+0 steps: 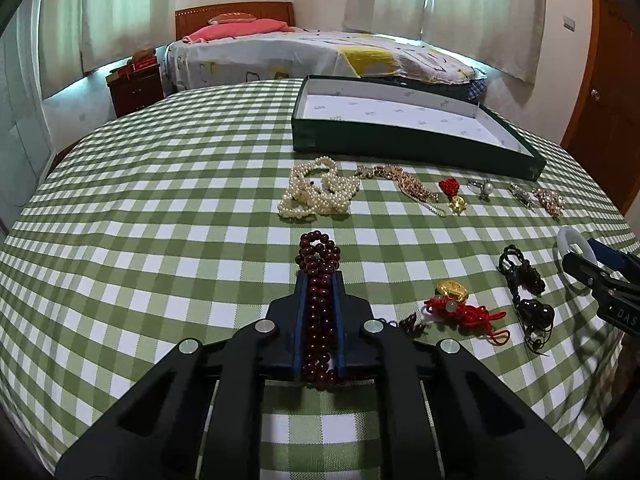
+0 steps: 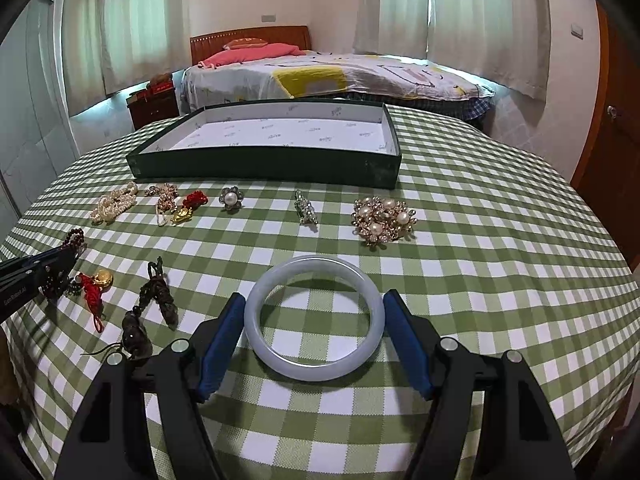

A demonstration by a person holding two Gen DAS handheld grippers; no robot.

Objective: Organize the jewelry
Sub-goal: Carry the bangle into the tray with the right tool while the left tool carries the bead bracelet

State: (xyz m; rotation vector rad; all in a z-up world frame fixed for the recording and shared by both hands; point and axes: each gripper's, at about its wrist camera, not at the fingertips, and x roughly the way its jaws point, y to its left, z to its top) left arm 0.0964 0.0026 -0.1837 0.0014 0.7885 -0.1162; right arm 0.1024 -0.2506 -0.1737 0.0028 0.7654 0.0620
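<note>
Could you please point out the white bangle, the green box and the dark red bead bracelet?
white bangle [image 2: 314,368]: right wrist view, near rim.
green box [image 2: 264,170]: right wrist view, front wall.
dark red bead bracelet [image 1: 318,250]: left wrist view, far loop.

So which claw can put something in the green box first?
Probably the left claw: it is already shut on the dark red beads. The right claw is open around the white bangle. The green box holds nothing.

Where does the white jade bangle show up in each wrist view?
Left wrist view: the white bangle sits at the far right edge, partly hidden behind the right gripper.
Right wrist view: the bangle lies low in the centre, flat on the cloth between the open fingers.
Shared landmark: the green tray at the far side of the table.
</note>
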